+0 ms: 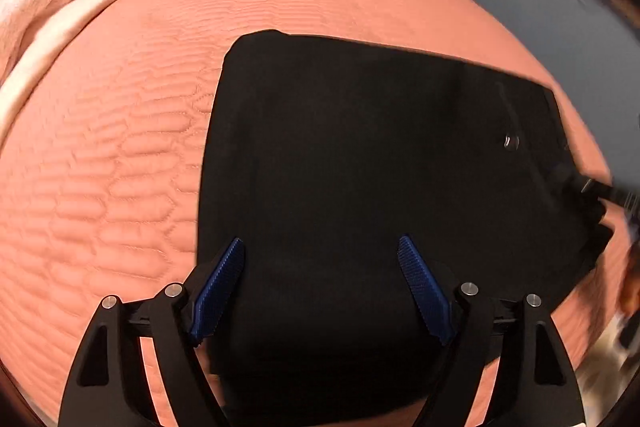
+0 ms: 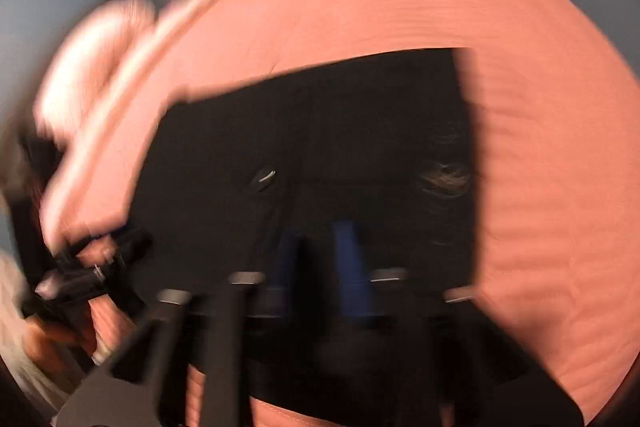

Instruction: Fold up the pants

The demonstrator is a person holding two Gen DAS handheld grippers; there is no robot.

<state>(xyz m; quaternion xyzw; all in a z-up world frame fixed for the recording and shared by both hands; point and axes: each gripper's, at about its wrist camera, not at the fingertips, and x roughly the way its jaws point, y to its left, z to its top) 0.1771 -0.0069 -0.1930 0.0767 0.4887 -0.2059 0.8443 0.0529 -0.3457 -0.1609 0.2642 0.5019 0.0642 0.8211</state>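
Left claw (image 1: 322, 291) over salmon quilted bedspread (image 1: 120, 147)

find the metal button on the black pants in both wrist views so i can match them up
Left wrist: the metal button sits right of centre, near the right edge of the black pants.
Right wrist: it is a blurred glint left of centre.
Shared landmark: the salmon quilted bedspread under the pants.
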